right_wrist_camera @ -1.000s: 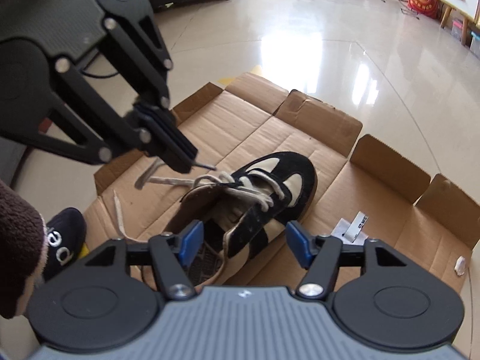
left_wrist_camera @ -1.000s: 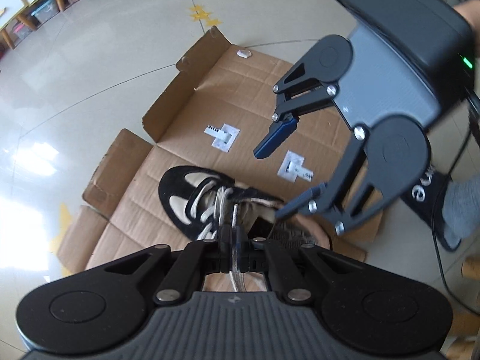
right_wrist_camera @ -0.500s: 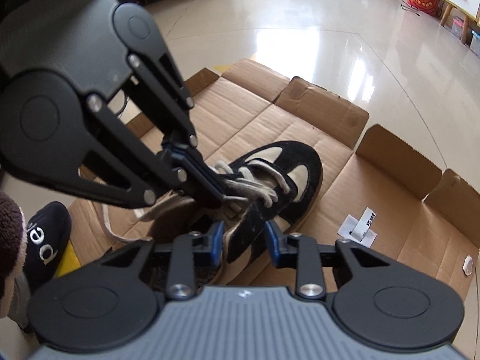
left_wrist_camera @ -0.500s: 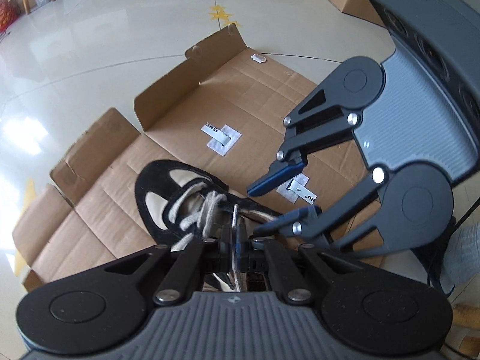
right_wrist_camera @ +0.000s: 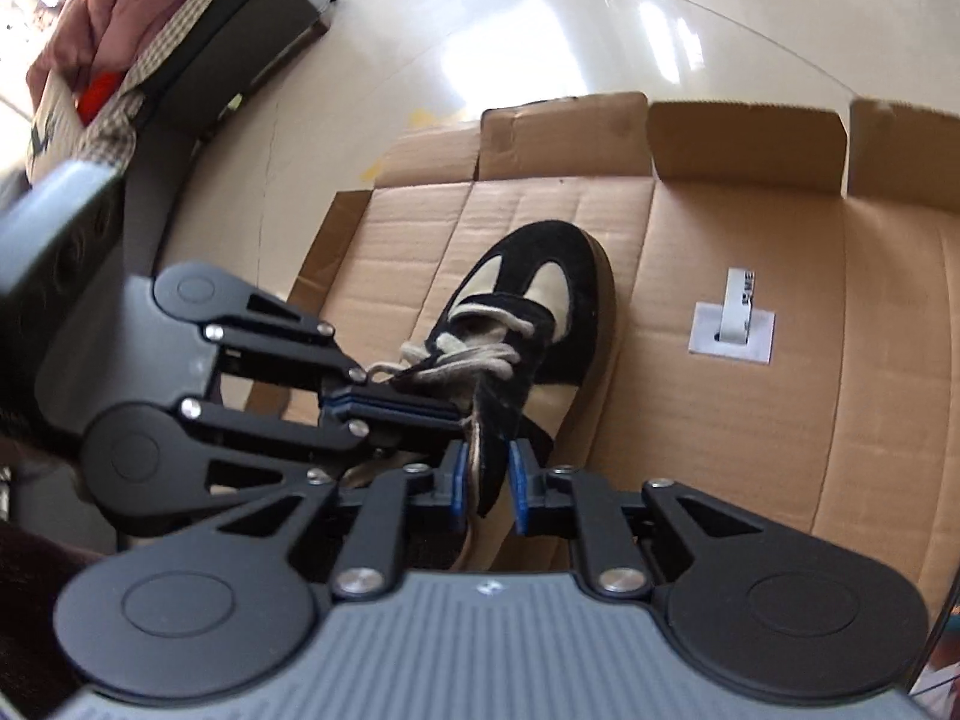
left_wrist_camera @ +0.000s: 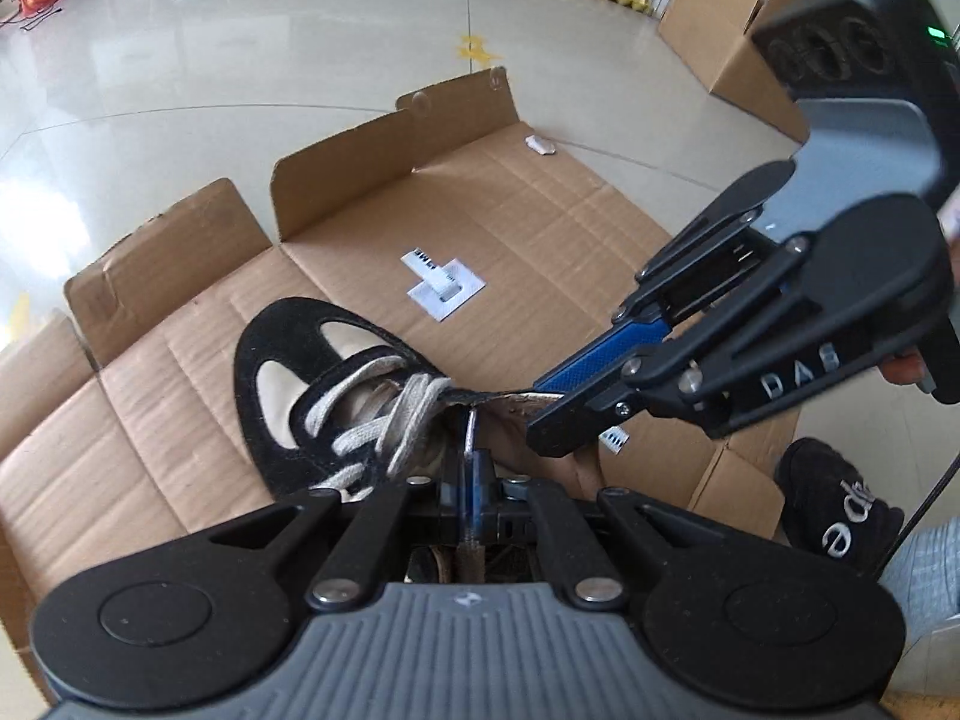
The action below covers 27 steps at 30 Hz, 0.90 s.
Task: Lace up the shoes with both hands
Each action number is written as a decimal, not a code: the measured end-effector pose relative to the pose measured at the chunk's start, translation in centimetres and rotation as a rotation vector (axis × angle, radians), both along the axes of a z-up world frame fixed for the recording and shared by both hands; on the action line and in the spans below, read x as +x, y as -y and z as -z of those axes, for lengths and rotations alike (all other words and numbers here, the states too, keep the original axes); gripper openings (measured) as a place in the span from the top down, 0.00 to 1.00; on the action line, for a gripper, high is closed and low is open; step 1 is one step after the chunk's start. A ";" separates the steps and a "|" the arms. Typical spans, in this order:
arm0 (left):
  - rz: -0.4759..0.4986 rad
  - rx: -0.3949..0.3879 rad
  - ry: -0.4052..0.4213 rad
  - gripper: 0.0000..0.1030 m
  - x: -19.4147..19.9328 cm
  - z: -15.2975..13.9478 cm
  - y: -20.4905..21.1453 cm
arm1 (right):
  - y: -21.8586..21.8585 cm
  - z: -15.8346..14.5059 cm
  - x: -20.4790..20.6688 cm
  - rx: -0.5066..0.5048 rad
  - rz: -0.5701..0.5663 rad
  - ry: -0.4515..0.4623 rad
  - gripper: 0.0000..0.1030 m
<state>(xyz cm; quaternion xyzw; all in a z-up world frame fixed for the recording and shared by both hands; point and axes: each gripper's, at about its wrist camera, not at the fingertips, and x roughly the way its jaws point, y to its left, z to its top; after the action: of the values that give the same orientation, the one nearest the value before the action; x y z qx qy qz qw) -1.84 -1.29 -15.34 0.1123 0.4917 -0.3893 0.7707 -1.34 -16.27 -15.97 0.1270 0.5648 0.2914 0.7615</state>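
**Both grippers meet at the shoe's collar**

The left gripper [right_wrist_camera: 453, 414] reaches in from the left of the right wrist view, tilted down, jaws pressed together on a lace end [left_wrist_camera: 470, 429]. The right gripper [right_wrist_camera: 485, 480] angles down over the shoe's [right_wrist_camera: 534, 300] black side flap, jaws narrow and closing with the flap between them. The black-and-cream shoe lies mid-frame on flattened cardboard [right_wrist_camera: 750, 450] on the floor, long axis running toward the upper frame, toe farthest away.
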 end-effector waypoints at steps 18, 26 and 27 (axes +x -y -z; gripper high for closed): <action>-0.064 -0.075 0.001 0.99 0.3 0.2 -0.7 | -0.4 -0.3 0.1 -0.024 -0.052 0.030 0.82; -0.063 -0.108 0.023 0.99 0.4 0.3 -0.3 | 1.1 -1.0 0.5 0.072 -0.017 -0.001 0.75; -0.065 -0.111 0.021 0.99 0.4 0.3 -0.4 | 1.4 -1.2 0.6 0.091 -0.001 -0.002 0.74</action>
<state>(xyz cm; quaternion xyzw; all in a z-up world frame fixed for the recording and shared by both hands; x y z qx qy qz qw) -1.45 -0.90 -15.66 0.0574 0.4649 -0.3895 0.7930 -0.71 -17.70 -14.78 0.1615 0.5520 0.3171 0.7541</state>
